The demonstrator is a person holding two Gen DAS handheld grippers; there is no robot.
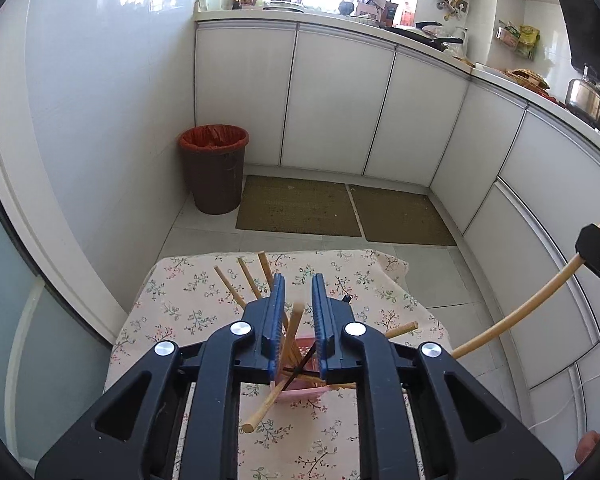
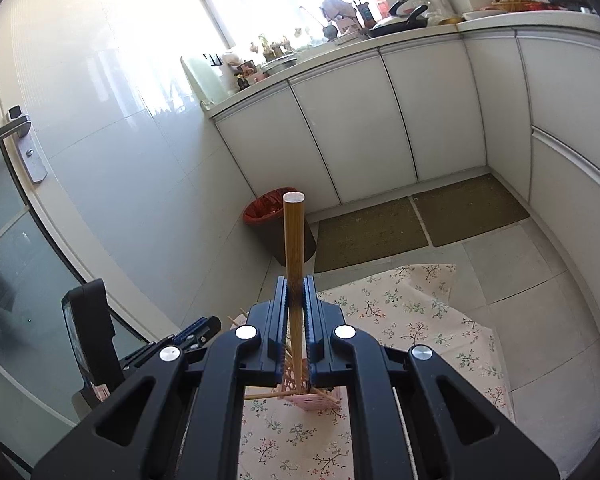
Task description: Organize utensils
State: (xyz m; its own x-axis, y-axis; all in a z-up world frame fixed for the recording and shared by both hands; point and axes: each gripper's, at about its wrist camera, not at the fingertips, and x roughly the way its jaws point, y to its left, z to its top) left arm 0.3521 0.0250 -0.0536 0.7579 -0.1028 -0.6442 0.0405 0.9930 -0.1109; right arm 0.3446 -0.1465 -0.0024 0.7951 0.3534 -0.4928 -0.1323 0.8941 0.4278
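Note:
A pink slotted holder point(image 1: 300, 393) stands on a table with a flowered cloth point(image 1: 180, 300). Several wooden chopsticks point(image 1: 256, 280) and one black one point(image 1: 305, 363) splay out of it. My left gripper point(image 1: 298, 284) hovers right over the holder, open; one chopstick point(image 1: 295, 322) rises between its pads with a gap on each side. My right gripper point(image 2: 295, 280) is shut on a long wooden chopstick point(image 2: 294, 236) that stands upright, above the holder point(image 2: 314, 398). In the left wrist view that chopstick point(image 1: 520, 308) arcs in from the right edge. The left gripper point(image 2: 198, 330) shows at lower left.
A brown bin with a red bag point(image 1: 214, 168) stands in the floor corner beyond the table. Two woven mats point(image 1: 300, 208) lie before white cabinets point(image 1: 336, 100). The counter point(image 1: 452, 46) carries pans and pots. A door with a handle point(image 2: 12, 132) is at left.

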